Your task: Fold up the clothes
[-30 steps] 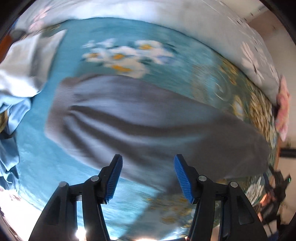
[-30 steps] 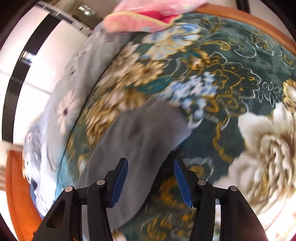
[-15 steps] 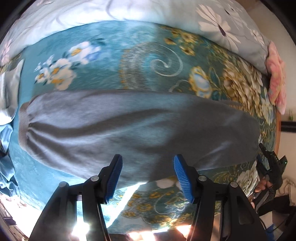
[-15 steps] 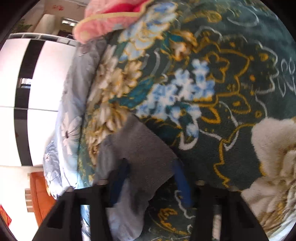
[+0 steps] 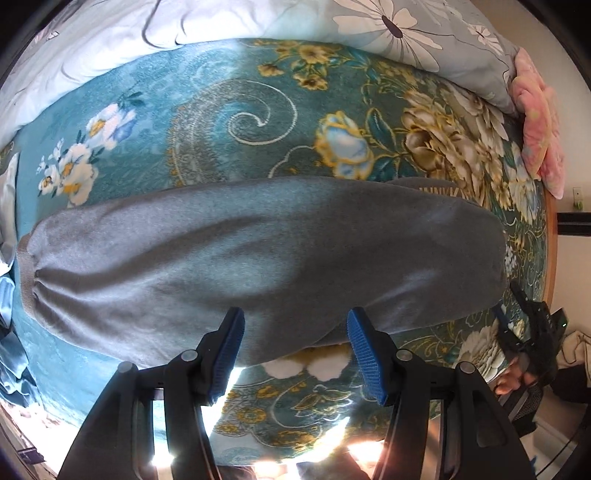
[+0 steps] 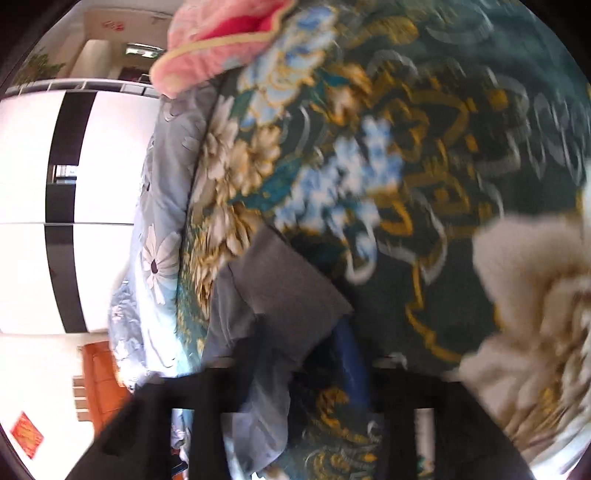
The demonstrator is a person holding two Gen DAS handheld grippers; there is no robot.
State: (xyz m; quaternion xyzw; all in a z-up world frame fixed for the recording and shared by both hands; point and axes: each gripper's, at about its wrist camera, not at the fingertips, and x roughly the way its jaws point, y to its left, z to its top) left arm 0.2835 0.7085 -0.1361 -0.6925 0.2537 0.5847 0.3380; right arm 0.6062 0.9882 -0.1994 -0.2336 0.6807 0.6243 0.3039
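Grey trousers (image 5: pixel 258 266) lie flat across the teal flowered blanket (image 5: pixel 229 122) on the bed. Nearest, the left gripper (image 5: pixel 294 350) hangs above their lower edge, released, nothing between its blue pads. At the trousers' right end the right gripper (image 6: pixel 303 354) is opening, a corner of grey cloth between its blurred fingers. Beyond lie a pale daisy quilt (image 5: pixel 388 33) and a pink cushion (image 5: pixel 539 136).

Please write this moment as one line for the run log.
left gripper: open above grey garment | right gripper: jaws opening, garment corner between | surface: floral blanket
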